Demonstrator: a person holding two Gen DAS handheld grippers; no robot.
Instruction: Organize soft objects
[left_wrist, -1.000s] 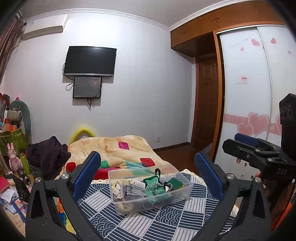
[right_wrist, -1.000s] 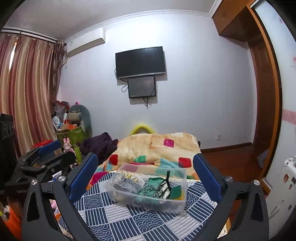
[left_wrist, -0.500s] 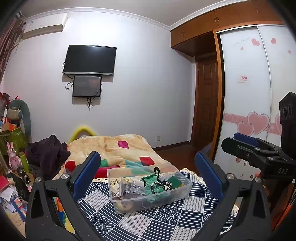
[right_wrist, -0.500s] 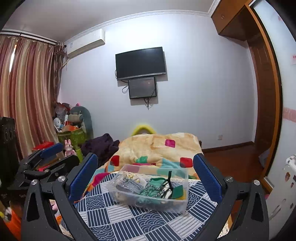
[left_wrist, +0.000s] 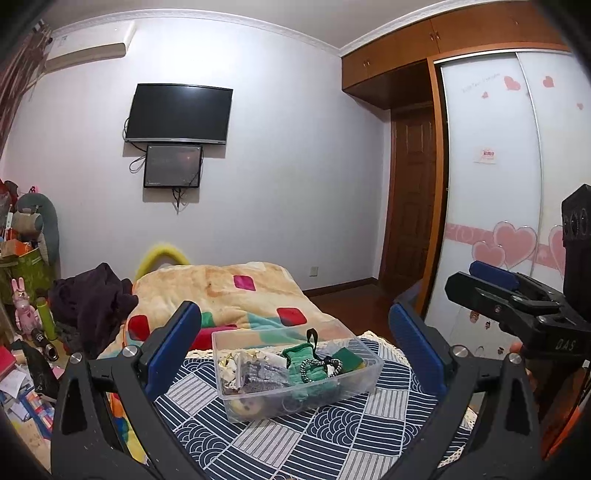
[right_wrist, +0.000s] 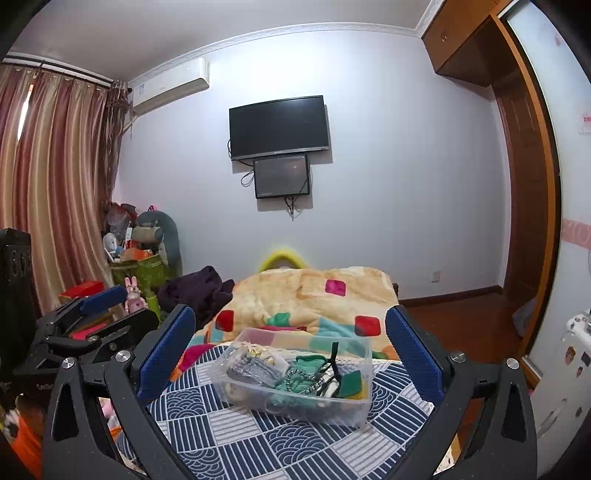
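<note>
A clear plastic box (left_wrist: 354, 387) (right_wrist: 354, 406) sits on a navy and white patterned cloth (left_wrist: 280, 439) (right_wrist: 258, 435). It holds several soft items, among them a green pouch (left_wrist: 306, 363) (right_wrist: 308, 369), grey fabric (left_wrist: 264, 373) (right_wrist: 251, 367) and a beaded loop (left_wrist: 308, 369). My left gripper (left_wrist: 295, 350) is open and empty, held above and in front of the box. My right gripper (right_wrist: 291, 347) is open and empty, also short of the box. Each gripper shows at the edge of the other's view.
A bed with an orange patchwork blanket (left_wrist: 229, 291) (right_wrist: 314, 291) lies behind the cloth. Dark clothing (left_wrist: 92, 299) and clutter are at the left. A wardrobe with heart decals (left_wrist: 498, 221) and a wooden door (left_wrist: 410, 206) stand at the right. A TV (left_wrist: 179, 112) hangs on the far wall.
Both views have shifted slightly; the box sits a little lower and nearer in each. Both grippers stay open.
</note>
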